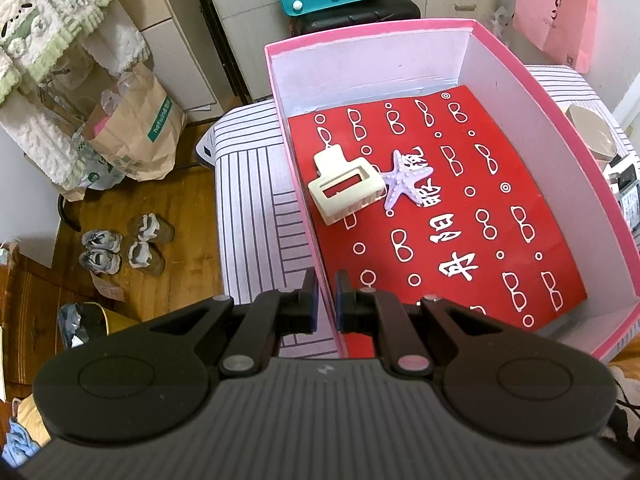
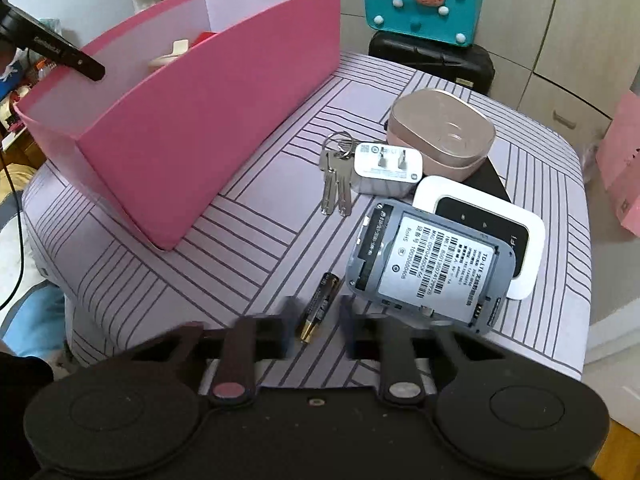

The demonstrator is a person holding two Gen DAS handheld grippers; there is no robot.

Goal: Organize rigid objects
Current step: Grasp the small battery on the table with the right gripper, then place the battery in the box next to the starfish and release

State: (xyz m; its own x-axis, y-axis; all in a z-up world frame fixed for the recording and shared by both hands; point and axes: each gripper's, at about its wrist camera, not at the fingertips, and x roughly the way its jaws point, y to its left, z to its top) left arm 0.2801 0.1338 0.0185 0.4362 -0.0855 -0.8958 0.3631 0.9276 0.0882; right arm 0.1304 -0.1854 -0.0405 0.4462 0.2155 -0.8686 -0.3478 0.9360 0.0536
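Note:
A pink box (image 1: 576, 148) with a red patterned floor holds a cream hair claw clip (image 1: 346, 184) and a purple starfish (image 1: 402, 180). My left gripper (image 1: 326, 292) hovers over the box's near left wall, jaws nearly closed with a small gap, holding nothing. In the right wrist view the box (image 2: 192, 128) stands at left. My right gripper (image 2: 316, 316) is open, its fingers either side of a black and gold battery (image 2: 319, 308) lying on the striped cloth. Keys (image 2: 335, 176), a white charger (image 2: 386, 168), a grey router (image 2: 428, 264), a white device (image 2: 488, 220) and a rose-gold case (image 2: 442, 132) lie to the right.
The striped cloth (image 2: 248, 240) covers a small table. A teal bag (image 2: 422, 0) on a black case stands behind. A pink paper bag (image 2: 624, 168) is at right. Shoes (image 1: 120, 248) and paper bags (image 1: 136, 136) sit on the wooden floor at left.

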